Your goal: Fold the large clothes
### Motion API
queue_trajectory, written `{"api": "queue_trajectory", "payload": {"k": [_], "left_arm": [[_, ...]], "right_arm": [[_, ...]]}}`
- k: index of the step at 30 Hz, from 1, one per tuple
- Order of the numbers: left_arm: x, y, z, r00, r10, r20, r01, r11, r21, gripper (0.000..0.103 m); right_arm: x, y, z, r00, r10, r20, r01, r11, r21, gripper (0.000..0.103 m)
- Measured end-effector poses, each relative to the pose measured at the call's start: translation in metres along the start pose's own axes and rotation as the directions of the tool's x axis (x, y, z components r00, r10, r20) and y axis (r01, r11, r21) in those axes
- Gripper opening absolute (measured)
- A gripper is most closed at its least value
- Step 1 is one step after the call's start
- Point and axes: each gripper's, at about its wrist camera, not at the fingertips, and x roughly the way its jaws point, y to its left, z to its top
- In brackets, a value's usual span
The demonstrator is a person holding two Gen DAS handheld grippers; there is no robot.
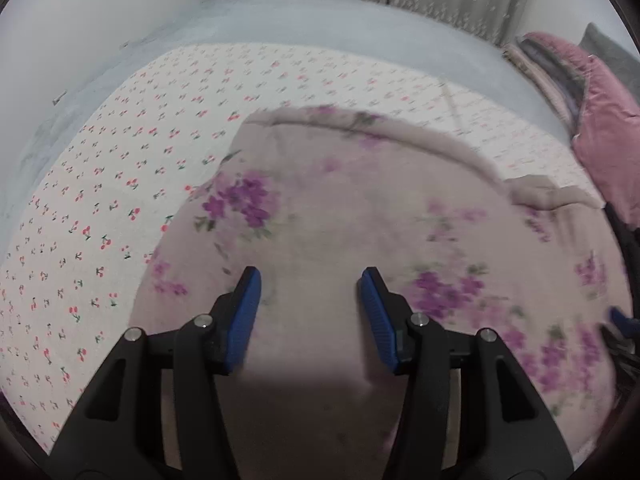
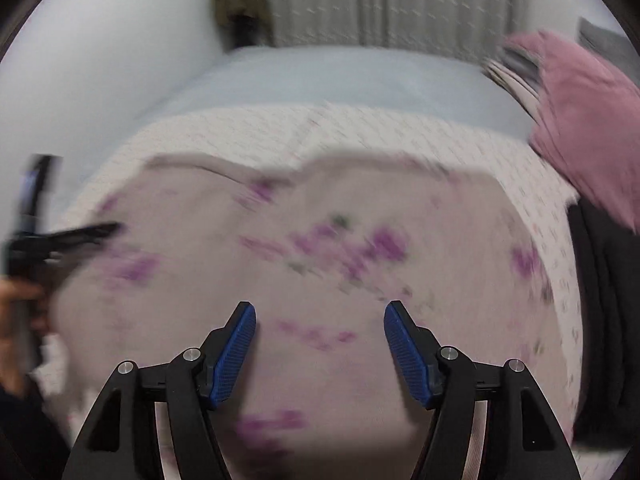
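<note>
Left gripper [image 1: 310, 280] hangs half open with nothing between its two blue pads, over one pinkish garment [image 1: 360, 216] printed with purple flowers. Right gripper [image 2: 320, 314] gapes wider, also empty, above the same garment, which lies flat on one cherry-print sheet [image 1: 120, 184] covering the bed [image 1: 320, 16]. One pink cushion [image 1: 608, 132] sits at three o'clock.

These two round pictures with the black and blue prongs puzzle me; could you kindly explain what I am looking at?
Each picture comes from a fisheye camera on a hand-held tool, looking along its two blue-padded fingers. One shows the left tool, the other the right tool. Both stand open and hold nothing. Below them a pale garment with purple flowers lies on a cherry-print sheet over a bed. A pink cushion sits to the right. At the right view's left edge, a hand holds the other tool.
</note>
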Motion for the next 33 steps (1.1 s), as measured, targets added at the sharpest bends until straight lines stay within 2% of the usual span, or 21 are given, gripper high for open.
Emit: {"api": "queue_trajectory", "payload": {"k": [2,3,4,6,8,12,15,17,18,19,21,23,24,26,27,28,29,32,33], "left_arm": [[-0.009,-0.017,-0.006,0.998,-0.069,0.002,0.068,0.997,0.034,0.054],[-0.009,-0.030,-0.009,0.995,-0.096,0.000,0.096,0.993,0.068,0.054],[-0.006,-0.039,-0.011,0.996,-0.084,-0.002,0.084,0.992,0.092,0.054],[0.017,-0.049,-0.017,0.999,0.036,-0.011,-0.035,0.992,0.121,0.054],[0.030,-0.048,-0.020,0.999,0.046,-0.025,-0.043,0.992,0.121,0.056],[0.023,-0.041,-0.017,0.999,0.006,-0.039,-0.001,0.993,0.118,0.056],[0.002,-0.027,-0.006,0.996,-0.081,-0.030,0.082,0.996,0.045,0.056],[-0.013,-0.029,0.003,0.989,-0.147,0.013,0.146,0.988,0.053,0.057],[-0.017,-0.033,0.012,0.987,-0.155,0.034,0.151,0.985,0.081,0.059],[-0.015,-0.034,0.017,0.989,-0.140,0.042,0.136,0.986,0.096,0.063],[0.002,-0.029,0.033,0.996,-0.082,0.034,0.078,0.993,0.093,0.065],[0.036,-0.008,0.044,0.999,-0.032,-0.029,0.032,0.999,0.020,0.065],[0.049,0.003,0.046,0.999,-0.010,-0.048,0.009,1.000,-0.011,0.065],[0.069,0.026,0.045,0.997,-0.041,-0.060,0.035,0.995,-0.093,0.065],[0.071,0.034,0.045,0.996,-0.076,-0.046,0.069,0.989,-0.132,0.065],[0.071,0.033,0.044,0.997,-0.068,-0.037,0.063,0.990,-0.129,0.065],[0.070,0.026,0.043,0.999,-0.036,-0.034,0.033,0.995,-0.097,0.065],[0.074,0.011,0.040,0.999,0.042,-0.025,-0.043,0.999,-0.027,0.065],[0.071,0.011,0.040,0.999,0.043,-0.022,-0.044,0.999,-0.026,0.065]], "right_arm": [[0.031,-0.009,-0.007,1.000,-0.030,-0.002,0.030,0.999,0.031,0.068],[0.036,-0.003,-0.006,0.998,-0.061,0.006,0.061,0.998,-0.002,0.068],[0.038,0.004,-0.005,0.995,-0.095,0.012,0.095,0.995,-0.037,0.068],[0.045,0.008,-0.002,0.992,-0.130,0.003,0.130,0.991,-0.038,0.068],[0.050,0.002,-0.009,0.995,-0.101,0.003,0.101,0.995,0.004,0.068],[0.041,0.002,-0.012,0.996,-0.092,-0.011,0.092,0.996,0.010,0.068],[0.027,-0.003,-0.005,0.999,-0.045,-0.001,0.045,0.999,0.007,0.068],[0.004,-0.011,0.006,0.998,0.005,0.057,-0.007,0.999,0.039,0.068],[-0.006,-0.014,0.011,0.995,0.024,0.095,-0.028,0.998,0.050,0.068],[-0.014,-0.015,0.019,0.990,0.054,0.133,-0.061,0.997,0.046,0.068],[-0.010,-0.019,0.039,0.987,0.084,0.138,-0.087,0.996,0.018,0.068],[0.014,-0.023,0.055,0.995,0.027,0.096,-0.027,1.000,0.002,0.067],[0.037,-0.032,0.060,0.999,-0.018,0.044,0.017,1.000,0.019,0.064],[0.078,-0.058,0.062,0.993,-0.092,-0.070,0.100,0.988,0.116,0.062],[0.092,-0.078,0.060,0.995,-0.061,-0.078,0.075,0.977,0.201,0.061],[0.096,-0.093,0.056,0.999,-0.009,-0.049,0.022,0.960,0.280,0.061],[0.095,-0.097,0.056,0.999,-0.014,-0.035,0.024,0.955,0.294,0.060],[0.100,-0.073,0.056,0.986,-0.161,-0.047,0.167,0.965,0.200,0.060],[0.100,-0.073,0.057,0.984,-0.171,-0.044,0.176,0.964,0.199,0.061]]}}
